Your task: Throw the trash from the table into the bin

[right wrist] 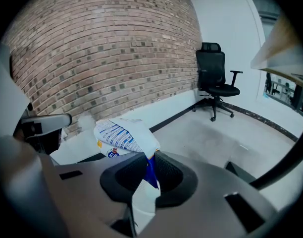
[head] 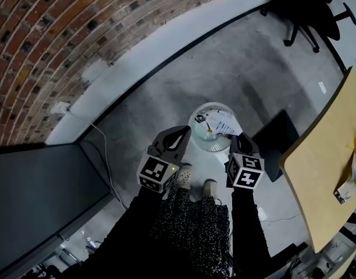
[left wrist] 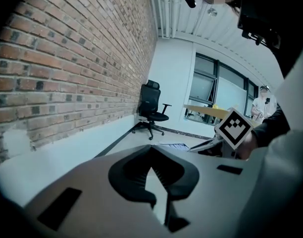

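Clamped in the fingers of the right gripper (right wrist: 150,167): crumpled blue-printed wrapper (right wrist: 123,134), poised over the white bin (head: 208,145) for a clean drop. Left gripper (left wrist: 152,155) alongside, fingers closed on nothing. More litter (head: 348,188) on the surface (head: 317,156), right.

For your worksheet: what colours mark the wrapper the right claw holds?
White wrapper, blue print; right gripper view.

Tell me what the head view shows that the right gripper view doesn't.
Only the head view: the white bin on the floor and the person's shoes. Only the right gripper view: the blue edge of the wrapper pinched between the fingers of the right gripper. Both: the wrapper, the brick wall and the black office chair.
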{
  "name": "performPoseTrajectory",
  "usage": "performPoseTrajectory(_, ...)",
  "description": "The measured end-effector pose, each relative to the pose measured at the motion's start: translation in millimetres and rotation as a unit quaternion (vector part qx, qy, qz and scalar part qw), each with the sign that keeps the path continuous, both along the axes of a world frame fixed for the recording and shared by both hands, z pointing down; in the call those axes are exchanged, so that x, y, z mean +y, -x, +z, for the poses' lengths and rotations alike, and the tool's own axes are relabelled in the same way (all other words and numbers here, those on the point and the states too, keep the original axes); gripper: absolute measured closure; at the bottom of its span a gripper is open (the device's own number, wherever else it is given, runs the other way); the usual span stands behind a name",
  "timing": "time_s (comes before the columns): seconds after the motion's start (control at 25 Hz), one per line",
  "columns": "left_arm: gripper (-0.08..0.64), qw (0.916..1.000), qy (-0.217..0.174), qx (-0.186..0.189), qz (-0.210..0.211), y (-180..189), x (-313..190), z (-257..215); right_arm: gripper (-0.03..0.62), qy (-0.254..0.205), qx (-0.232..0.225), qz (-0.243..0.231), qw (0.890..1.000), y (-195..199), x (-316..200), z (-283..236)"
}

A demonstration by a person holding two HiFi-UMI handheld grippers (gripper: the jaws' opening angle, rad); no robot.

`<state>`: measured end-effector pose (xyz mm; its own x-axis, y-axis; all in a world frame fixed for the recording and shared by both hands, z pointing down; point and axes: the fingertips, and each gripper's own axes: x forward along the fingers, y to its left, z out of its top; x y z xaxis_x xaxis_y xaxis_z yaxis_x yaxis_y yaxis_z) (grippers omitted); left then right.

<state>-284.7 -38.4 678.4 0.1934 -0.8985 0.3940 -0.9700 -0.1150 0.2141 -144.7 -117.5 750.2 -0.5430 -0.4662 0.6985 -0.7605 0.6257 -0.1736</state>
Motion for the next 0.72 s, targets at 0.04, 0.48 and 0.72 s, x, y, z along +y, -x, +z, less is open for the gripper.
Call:
performPoseTrajectory(0.04,0.563,1.0,0.008,0.0,-0.001,-0.1,0.2,9.7,0.537,0.005,0.005,-0.001,1.0,-0.7,1.0,9.4)
performPoseTrajectory(0.48,0.563,0.9981,0.062,0.004,-0.003,0.4,17.1,91.6,0.535,0.047,0.036,0.044,0.997,-21.0,7.1,98.1)
performPoseTrajectory(0.72,0.563,0.9969,0.078,-0.004,0.01,-0.8,12.6,121.6,0.535,0.068,0.05,0.052,0.995,-33.4,10.9,138.0)
